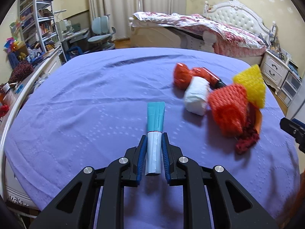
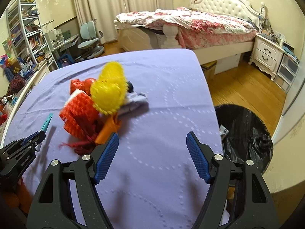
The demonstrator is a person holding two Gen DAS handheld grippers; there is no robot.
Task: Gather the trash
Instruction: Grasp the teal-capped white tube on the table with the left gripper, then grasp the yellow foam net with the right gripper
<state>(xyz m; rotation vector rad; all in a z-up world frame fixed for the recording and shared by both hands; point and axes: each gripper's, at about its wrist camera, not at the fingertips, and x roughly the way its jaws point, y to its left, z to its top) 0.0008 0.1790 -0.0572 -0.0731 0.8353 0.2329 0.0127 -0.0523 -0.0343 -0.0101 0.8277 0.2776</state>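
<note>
Your left gripper [image 1: 154, 136] is pinching a flat packet [image 1: 154, 126], teal at the far end and pale at the near end. The fingers [image 1: 141, 156] press on its two sides, and the packet appears lifted a little above the purple table [image 1: 85, 105], because in the right wrist view it throws a shadow on the cloth. So I judge the step in hand is the carrying of this one piece to the bin, after the pick.

Your right gripper [image 2: 152, 145] is spread wide and holds nothing; it hovers over the bare cloth near the right edge of the table. The rest of the trash lies in one pile [image 2: 99, 106] on the table: a yellow net [image 2: 109, 91], an orange net [image 2: 80, 110], a white wad [image 1: 197, 98], something red and shiny behind, an orange piece and dark red threads at the near side. The pile is blurred, so I cannot tell exactly how the pieces touch.

The bin [image 2: 246, 133], lined with a black bag, stands on the floor just beside the right edge of the table. One piece seems to be already inside.

For the next move, you should bring the packet across, over the pile and past the right gripper, until it is above the bag, and only then release. The right gripper can go to the pile; the orange piece is the nearest to it.
</note>
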